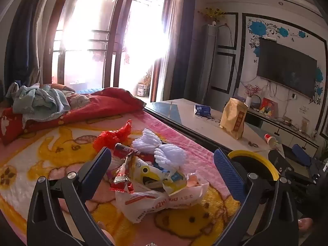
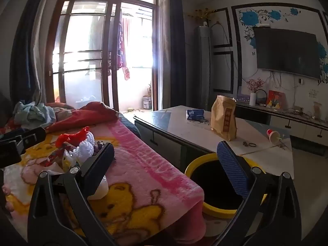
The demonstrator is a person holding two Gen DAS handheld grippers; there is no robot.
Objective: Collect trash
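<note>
A heap of trash lies on the pink and yellow blanket [image 1: 51, 153]: a red plastic bag [image 1: 111, 136], white yarn bundles [image 1: 160, 147], a foil snack wrapper [image 1: 123, 174], a yellow and white packet [image 1: 151, 175] and a white plastic bag [image 1: 155, 203]. My left gripper [image 1: 163, 161] is open, its jaws spread on either side of the heap. My right gripper [image 2: 166, 155] is open and empty, over the blanket's edge beside the yellow-rimmed bin [image 2: 207, 207]. The heap shows at the left in the right wrist view [image 2: 75, 151]. The bin also shows in the left wrist view [image 1: 253, 155].
A long low table [image 2: 205, 135] stands to the right with a tan paper bag [image 2: 224, 119], a blue packet [image 2: 194, 114] and a tipped red and white cup [image 2: 273, 136]. Clothes and a red quilt [image 1: 86, 106] lie at the bed's far end. A TV hangs on the right wall.
</note>
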